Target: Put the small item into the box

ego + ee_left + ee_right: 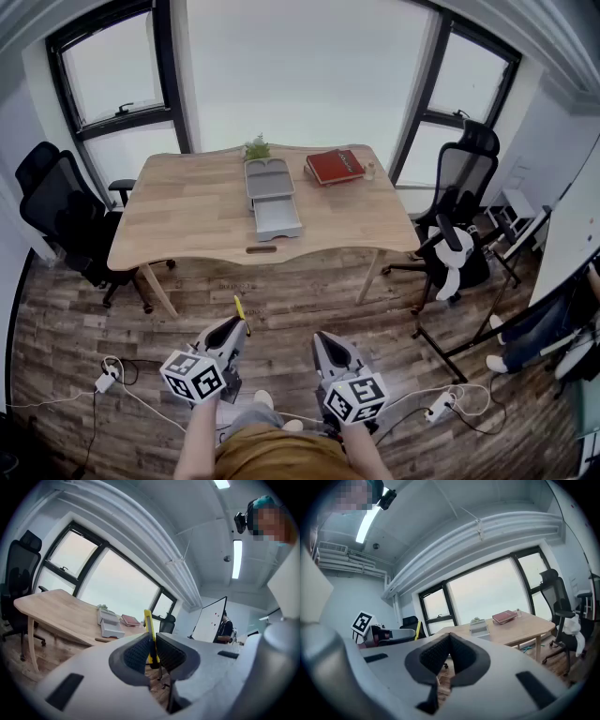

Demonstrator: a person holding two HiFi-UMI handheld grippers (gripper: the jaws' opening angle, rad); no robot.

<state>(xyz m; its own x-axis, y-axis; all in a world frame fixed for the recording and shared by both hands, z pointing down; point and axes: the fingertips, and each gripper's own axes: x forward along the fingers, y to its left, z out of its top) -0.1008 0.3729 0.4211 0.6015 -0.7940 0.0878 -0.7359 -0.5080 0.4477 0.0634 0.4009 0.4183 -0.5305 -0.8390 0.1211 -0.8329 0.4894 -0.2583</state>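
Left claw (152,645) — ribbed black pads (136,654) — clamps a thin, flat yellow strip (148,620).

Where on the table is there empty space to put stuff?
The wooden table is bare across its left half, from its edge to the grey rectangular box. There's a smaller free patch at front right, below the red book. The back middle is crowded: box, book, small green plant.

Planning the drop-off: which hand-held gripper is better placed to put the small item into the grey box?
Left. The left hand-held gripper is shut on the thin yellow item; the right hand-held gripper is shut on nothing. Neither is near the grey box.
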